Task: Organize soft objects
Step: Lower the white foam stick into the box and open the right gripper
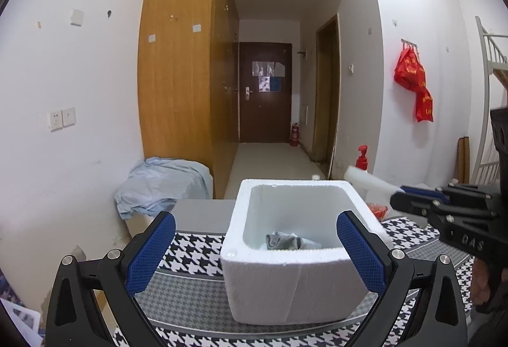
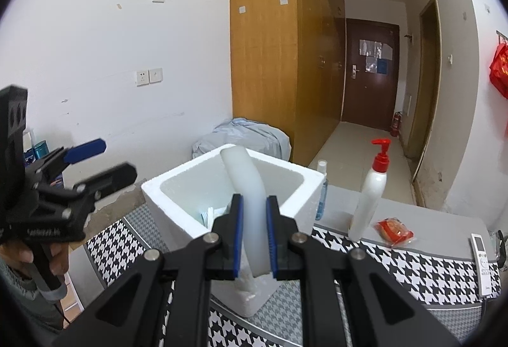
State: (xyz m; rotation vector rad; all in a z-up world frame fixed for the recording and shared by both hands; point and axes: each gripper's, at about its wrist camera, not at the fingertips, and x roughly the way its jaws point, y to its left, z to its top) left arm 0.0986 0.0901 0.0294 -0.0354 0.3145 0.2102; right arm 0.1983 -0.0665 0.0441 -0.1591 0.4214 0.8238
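Right hand-held gripper [image 2: 255,236]: jaws narrow, blue pads clamped on both sides of a pale, translucent, bendy white strip [image 2: 246,185]; the strip curves up and forward from the pads, its free end above the box opening.
Left hand-held gripper [image 1: 255,251]: jaws wide, nothing between the pads; aimed at the near wall of the box from the front. In the right wrist view it shows at the left edge, carried by a person's hand.
Foam box [image 1: 287,286]: white polystyrene container, open top, standing on the houndstooth cloth [image 1: 193,251] that covers the worktop.
Box contents: a crumpled grey cloth [image 1: 285,241] lies on the floor of the box; in the right wrist view some pale items show low inside, too small to name.
Items outside the box: red-wrapped packet [image 2: 393,231] on the cloth to the right; pump bottle [image 2: 370,197] with a red head beside it; remote control [image 2: 482,264] near the right edge of the worktop.
Done, as judged: at least one soft item is already stowed in the box.
In hand, as judged: the strip is over the box but not yet released into it.
Left, as judged: lower and release the strip; the red packet may be the next candidate if it counts as soft, which the views do not settle.
Background: a pale blue sheet [image 1: 162,185] is draped over a low object by the wardrobe, well apart from the worktop.
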